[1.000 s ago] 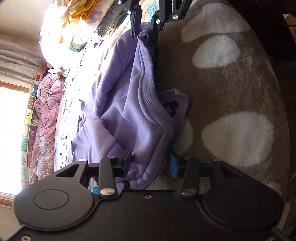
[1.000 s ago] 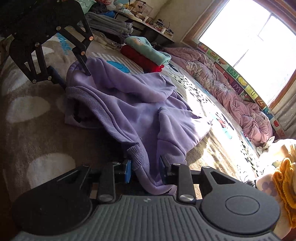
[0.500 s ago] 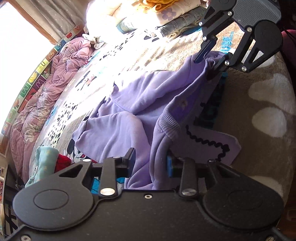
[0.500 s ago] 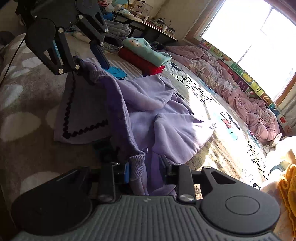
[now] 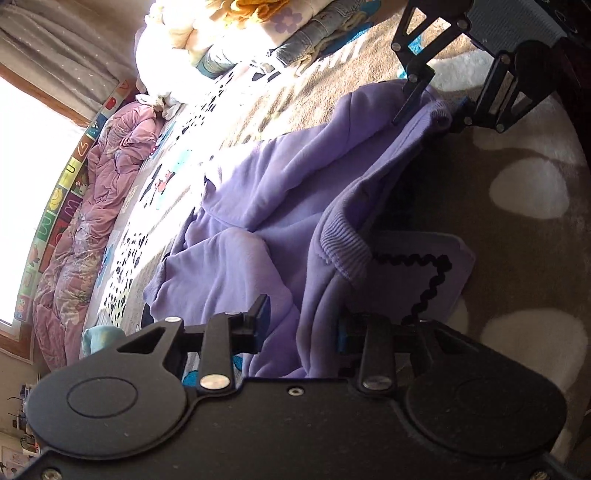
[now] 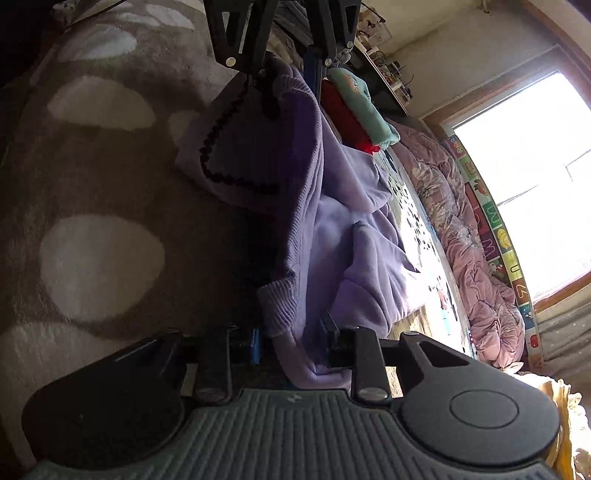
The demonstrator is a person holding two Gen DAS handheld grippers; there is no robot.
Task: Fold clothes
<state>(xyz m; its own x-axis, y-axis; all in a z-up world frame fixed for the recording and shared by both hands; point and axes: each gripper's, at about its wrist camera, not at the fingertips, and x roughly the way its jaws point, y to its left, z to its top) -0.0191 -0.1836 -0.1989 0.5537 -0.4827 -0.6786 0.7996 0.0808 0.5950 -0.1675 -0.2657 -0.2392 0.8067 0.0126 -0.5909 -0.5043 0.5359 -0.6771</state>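
Observation:
A purple sweatshirt [image 5: 277, 192] lies crumpled on the bed, its ribbed hem lifted and stretched between both grippers. At the bottom of the left wrist view, my left gripper [image 5: 303, 328] is shut on one end of the hem. My right gripper [image 5: 436, 110] holds the other end at the top right. In the right wrist view, the right gripper [image 6: 293, 343] is shut on the sweatshirt [image 6: 351, 221], and the left gripper [image 6: 291, 85] pinches it at the top. A flat purple piece with black wavy trim [image 5: 417, 266] [image 6: 229, 155] lies under the raised hem.
A brown blanket with white spots [image 5: 524, 192] [image 6: 99, 266] covers the near side of the bed. A pink quilt [image 5: 74, 229] runs along the window side. Folded red and teal clothes [image 6: 358, 114] and a stack with jeans [image 5: 314, 29] sit at the bed's ends.
Both grippers lifted the hem off the blanket and drew it taut, uncovering the purple piece with black trim. Both camera views have tilted as the grippers turned.

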